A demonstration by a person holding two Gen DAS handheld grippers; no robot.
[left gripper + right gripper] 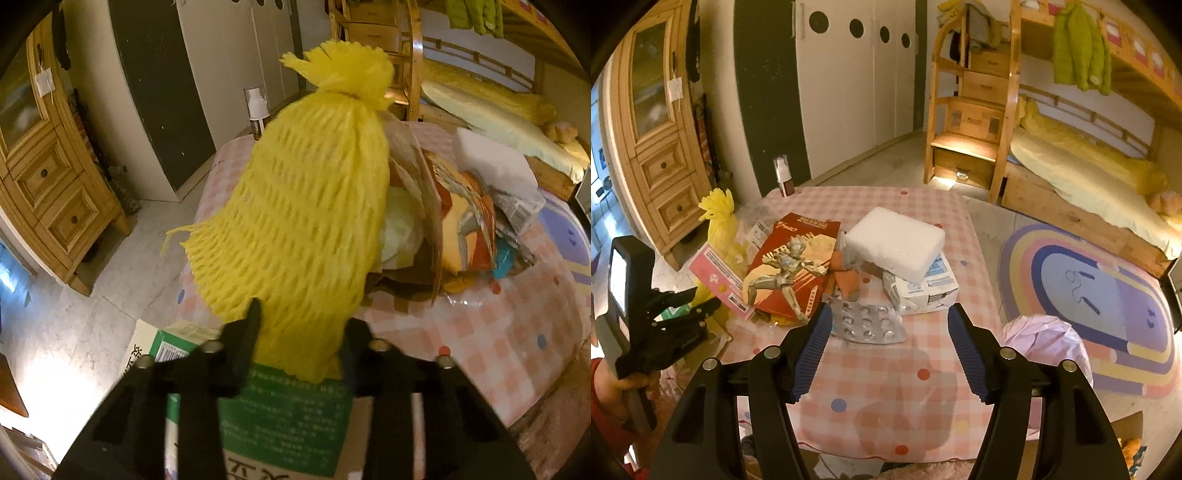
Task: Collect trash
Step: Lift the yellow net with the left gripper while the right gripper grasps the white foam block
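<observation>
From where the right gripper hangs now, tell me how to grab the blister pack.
Take the blister pack by its near edge, coming in low from the front. It lies flat on the table, so only its thin rim offers a bite. The right gripper is open just short of it.

A yellow foam net sleeve (303, 206), tied into a tuft at the top, stands upright between the left jaws at the table's left edge, above a green-and-white carton (284, 417). On the table lie a red cardboard box (792, 264) printed with a silver figure, a pink card (718, 278) beside it, a white foam block (895, 243) resting on a crumpled white carton (925, 291), an orange wrapper (846, 277), and a silver pill blister pack (868, 323) nearest the front.
</observation>
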